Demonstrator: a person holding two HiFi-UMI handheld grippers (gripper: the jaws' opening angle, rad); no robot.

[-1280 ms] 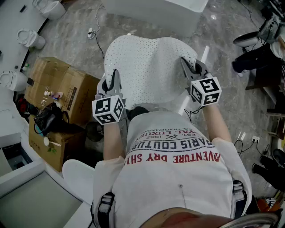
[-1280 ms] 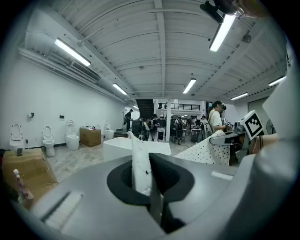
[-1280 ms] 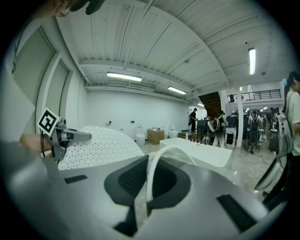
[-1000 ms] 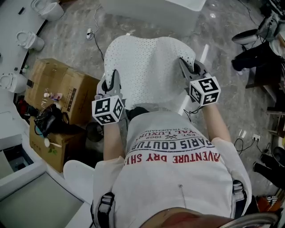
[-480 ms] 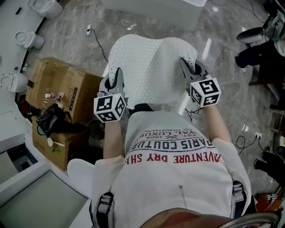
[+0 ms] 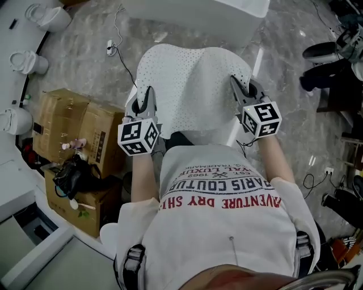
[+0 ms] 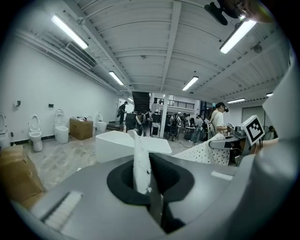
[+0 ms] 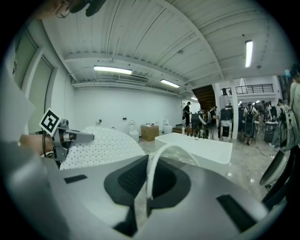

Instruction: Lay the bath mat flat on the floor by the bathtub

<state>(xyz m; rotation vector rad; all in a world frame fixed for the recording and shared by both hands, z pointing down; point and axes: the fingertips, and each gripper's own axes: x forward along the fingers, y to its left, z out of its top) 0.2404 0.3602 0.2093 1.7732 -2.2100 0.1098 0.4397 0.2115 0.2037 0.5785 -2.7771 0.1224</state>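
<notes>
Bright ceiling strip-lights, fisheye-warped edges

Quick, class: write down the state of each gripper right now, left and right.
Left gripper: closed on the left edge of the bath mat.
Right gripper: closed on the bath mat's right edge.

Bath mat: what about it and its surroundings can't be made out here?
- What lies under the bath mat: head view, the mat covers it.
- Mat's near edge: head view, behind the person's shirt.
- Bathtub: head view, cut off by the top edge.
- Mat below the pinched edges: left gripper and right gripper views, each gripper's own body blocks it.
- Print on the cardboard boxes: head view, too small.
</notes>
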